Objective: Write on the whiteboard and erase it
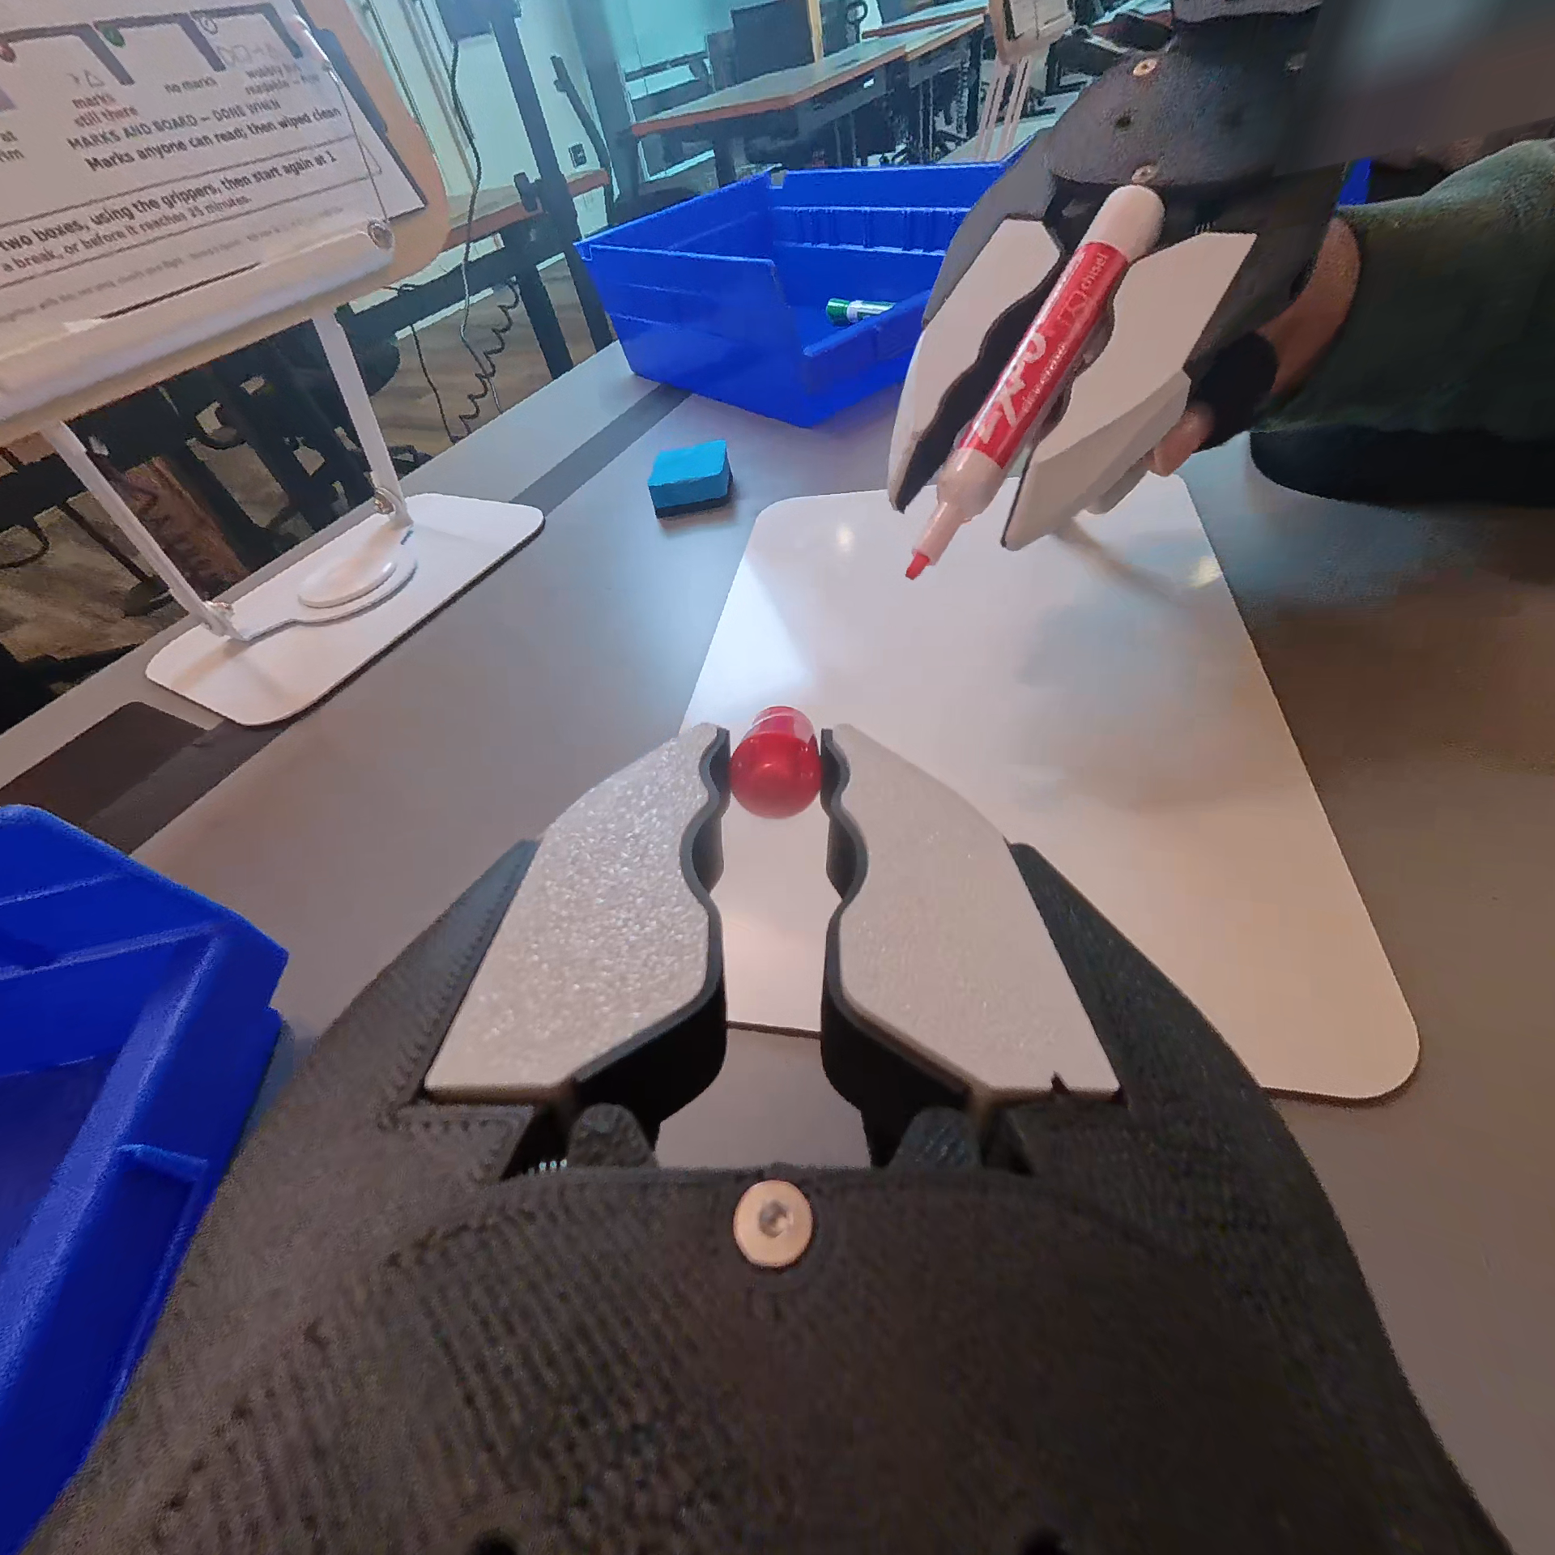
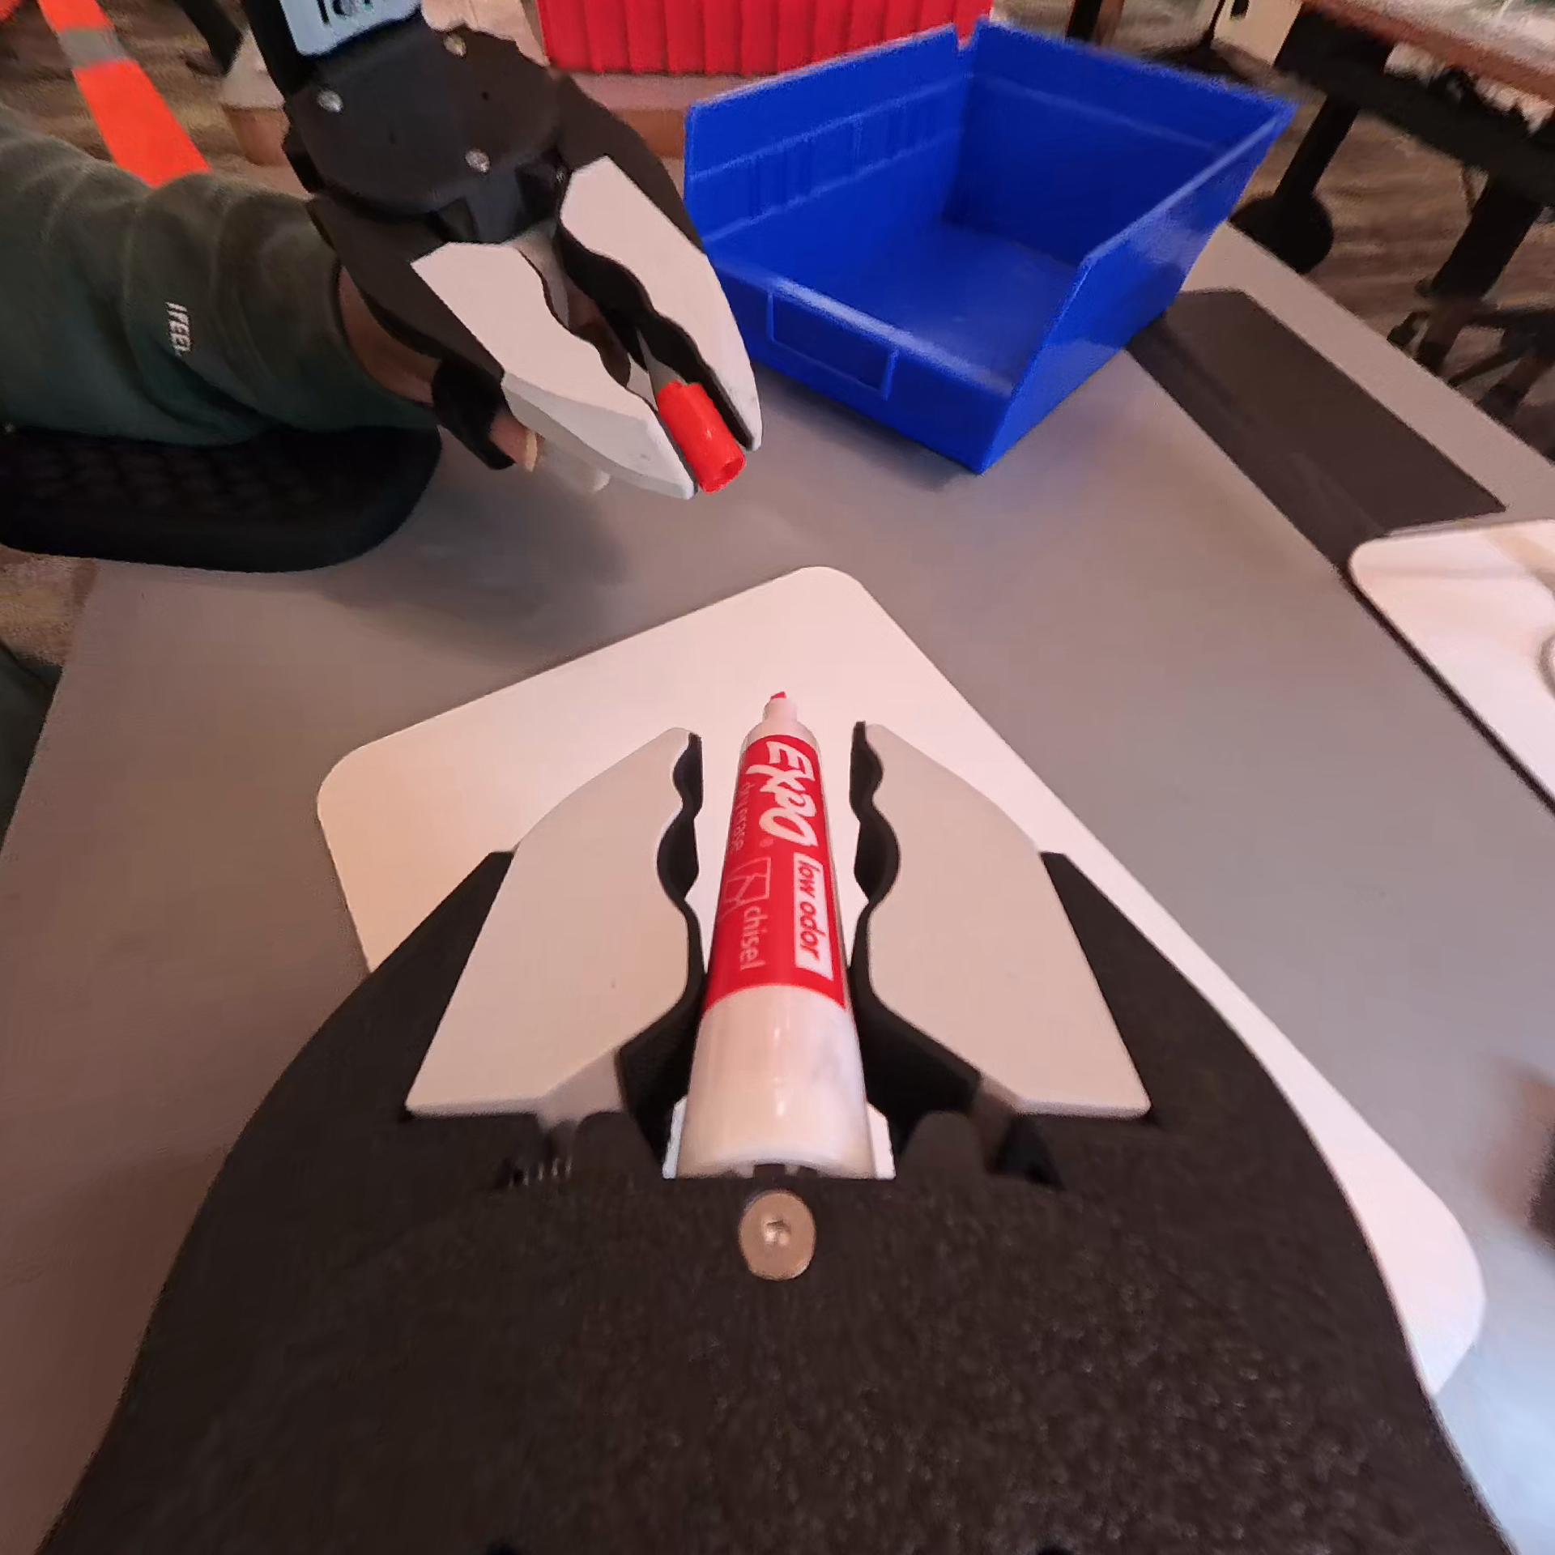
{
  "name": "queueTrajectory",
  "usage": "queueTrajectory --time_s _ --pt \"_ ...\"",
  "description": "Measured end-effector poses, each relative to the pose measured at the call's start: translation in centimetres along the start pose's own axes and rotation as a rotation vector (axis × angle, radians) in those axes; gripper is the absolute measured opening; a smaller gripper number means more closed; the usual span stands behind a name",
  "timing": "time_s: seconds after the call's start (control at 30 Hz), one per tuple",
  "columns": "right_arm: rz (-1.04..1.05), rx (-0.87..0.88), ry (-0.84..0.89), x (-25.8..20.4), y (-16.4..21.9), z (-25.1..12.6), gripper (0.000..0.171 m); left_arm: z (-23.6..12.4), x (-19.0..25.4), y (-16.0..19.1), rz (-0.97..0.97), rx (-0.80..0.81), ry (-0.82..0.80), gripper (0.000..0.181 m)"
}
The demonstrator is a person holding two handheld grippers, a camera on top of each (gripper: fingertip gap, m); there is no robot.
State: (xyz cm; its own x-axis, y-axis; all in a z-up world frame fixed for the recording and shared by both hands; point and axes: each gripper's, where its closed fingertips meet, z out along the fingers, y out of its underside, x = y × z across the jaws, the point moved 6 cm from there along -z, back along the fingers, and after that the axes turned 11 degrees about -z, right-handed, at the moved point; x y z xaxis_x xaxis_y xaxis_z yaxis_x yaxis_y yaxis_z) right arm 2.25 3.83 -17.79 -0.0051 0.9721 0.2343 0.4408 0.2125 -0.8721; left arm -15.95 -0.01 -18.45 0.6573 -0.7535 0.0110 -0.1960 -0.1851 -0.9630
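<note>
White lettering on red marker (image 2: 778,909) label, printed instruction sheet (image 1: 168,143)

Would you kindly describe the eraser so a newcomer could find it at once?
Start at the whiteboard lying flat on the grey table. Just past its far left corner, before the blue bin, sits the eraser. It is the only small block there, blue on top with a black base.

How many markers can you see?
2: an uncapped red marker held in the right tool, and a green marker lying in the far blue bin. Others may be hidden.
</note>
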Motion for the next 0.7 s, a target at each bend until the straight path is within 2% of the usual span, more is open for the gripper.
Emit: queueTrajectory --time_s 0.27,0.43,0.7 --pt "0.019 -0.356 -0.148 -0.5 -1.3 4.6 0.034 -1.3 -1.9 1.6 -0.04 -0.011 0.028 0.02" --pt "-0.004 -0.555 -0.24 0.2 -1.3 7.8 0.034 -3.7 -3.1 2.4 -0.102 0.076 0.074 0.02" --pt "-0.047 -0.751 -0.326 0.9 -1.3 10.1 0.034 -6.2 -2.2 4.1 -0.038 0.069 0.152 0.02"
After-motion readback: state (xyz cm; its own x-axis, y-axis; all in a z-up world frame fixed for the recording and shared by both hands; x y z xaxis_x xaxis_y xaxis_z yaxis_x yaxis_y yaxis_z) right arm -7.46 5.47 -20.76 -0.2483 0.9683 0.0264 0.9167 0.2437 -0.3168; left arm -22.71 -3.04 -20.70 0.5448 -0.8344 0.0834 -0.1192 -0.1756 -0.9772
